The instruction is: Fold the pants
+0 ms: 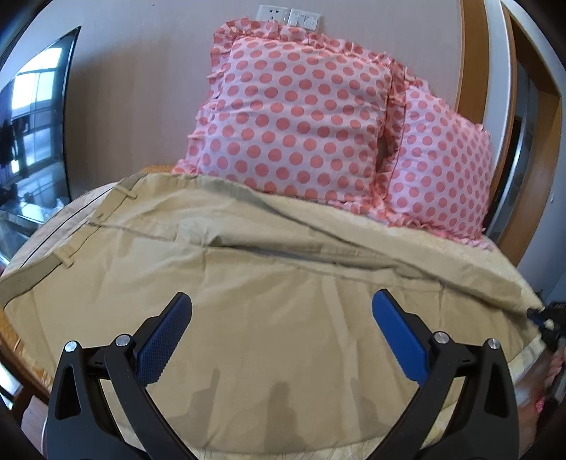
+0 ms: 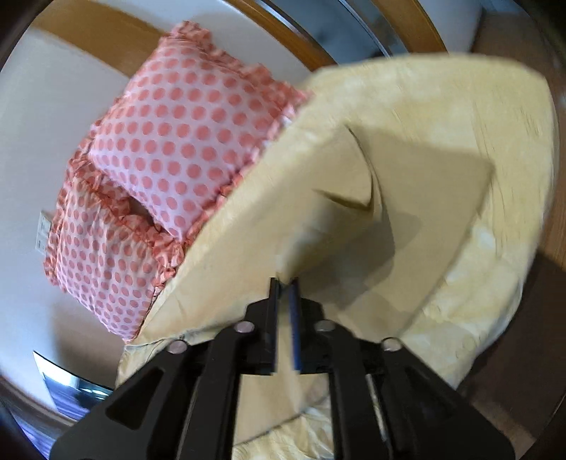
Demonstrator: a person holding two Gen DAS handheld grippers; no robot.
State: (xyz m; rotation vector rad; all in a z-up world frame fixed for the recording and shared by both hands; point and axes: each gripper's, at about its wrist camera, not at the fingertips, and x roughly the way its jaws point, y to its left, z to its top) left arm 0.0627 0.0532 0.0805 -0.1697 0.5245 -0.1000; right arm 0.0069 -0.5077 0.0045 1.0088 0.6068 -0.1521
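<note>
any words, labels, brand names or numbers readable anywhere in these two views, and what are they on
None can be read.
White wall socket and switch plates: any markings are too small to read.
Khaki cotton pants: belt loops and seams show, no label or tag visible.
Pink polka-dot ruffled pillows: printed dots only, no text.
Dark wall-mounted screen: shows only a window reflection.
Black grippers with blue pads, left gripper and right gripper: no brand marks visible.
</note>
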